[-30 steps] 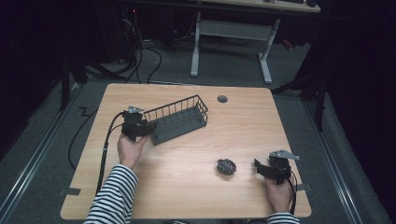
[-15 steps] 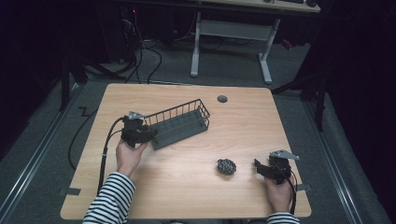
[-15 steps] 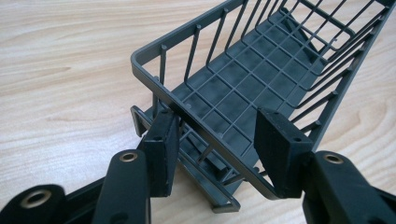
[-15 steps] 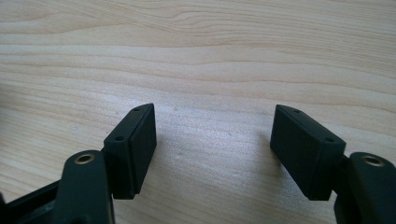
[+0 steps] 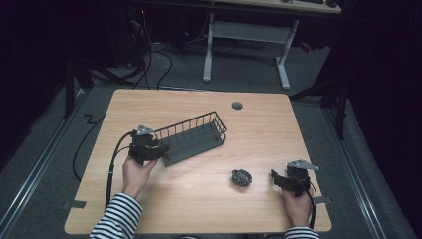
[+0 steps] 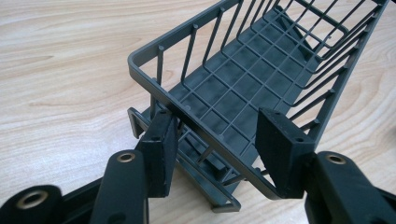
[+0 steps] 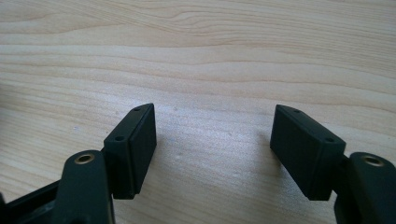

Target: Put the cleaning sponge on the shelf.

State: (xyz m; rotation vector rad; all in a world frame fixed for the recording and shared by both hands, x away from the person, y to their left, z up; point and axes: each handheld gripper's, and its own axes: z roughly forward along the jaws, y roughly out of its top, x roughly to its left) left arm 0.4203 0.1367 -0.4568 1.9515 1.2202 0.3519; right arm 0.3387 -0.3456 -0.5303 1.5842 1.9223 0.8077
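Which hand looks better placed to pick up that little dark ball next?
The right. The right gripper rests open on the table just beside the dark ball, while the left gripper is busy, clamped on the end of the wire basket.

basket [image 5: 194,138] left (on table [image 5: 259,129]), ball [image 5: 241,177] right

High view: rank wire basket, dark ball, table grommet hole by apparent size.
1. wire basket, by far the largest, its end clamped in the left gripper.
2. dark ball.
3. table grommet hole, smallest, though it lies farther from the camera, so its gap to the ball is unsure.
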